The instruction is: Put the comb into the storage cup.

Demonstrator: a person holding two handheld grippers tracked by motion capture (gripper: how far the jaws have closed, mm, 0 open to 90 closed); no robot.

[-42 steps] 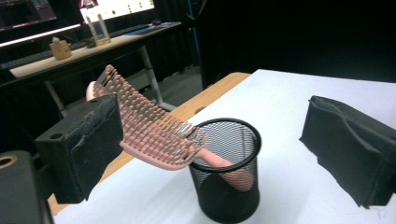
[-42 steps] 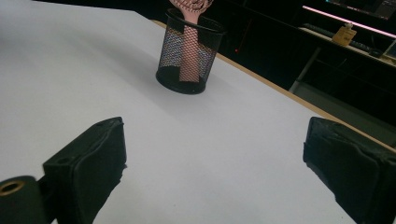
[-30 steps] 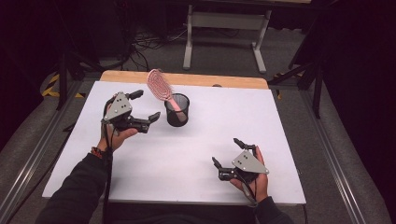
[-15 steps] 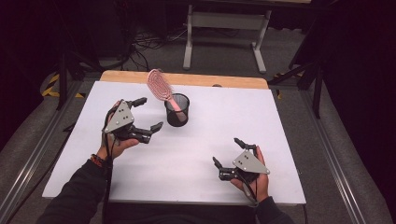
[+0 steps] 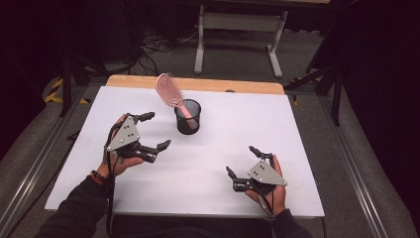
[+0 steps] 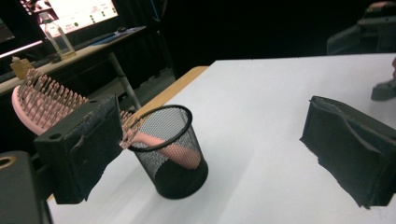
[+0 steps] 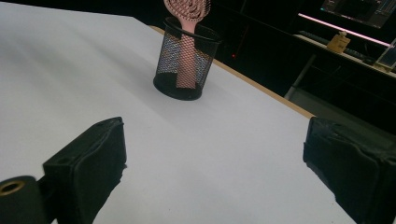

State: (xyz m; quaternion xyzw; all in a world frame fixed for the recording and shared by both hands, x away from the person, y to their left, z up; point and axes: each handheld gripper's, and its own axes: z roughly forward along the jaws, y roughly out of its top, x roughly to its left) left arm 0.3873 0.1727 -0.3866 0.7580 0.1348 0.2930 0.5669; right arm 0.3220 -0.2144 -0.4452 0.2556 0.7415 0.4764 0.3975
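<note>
A pink hairbrush stands handle-down in a black mesh cup at the back middle of the white table, its head leaning left over the rim. My left gripper hovers open just left of the cup, jaws wide and empty. In the left gripper view the cup and brush sit between the jaws, farther off. My right gripper rests open and empty near the front right. The right gripper view shows the cup and brush ahead.
A wooden strip runs along the table's far edge. Beyond it stand a metal frame and cables on the floor. Rails flank the table on both sides.
My left gripper has drawn back from the cup toward the front left, open and empty. The brush stays in the cup. The right gripper has barely moved.
</note>
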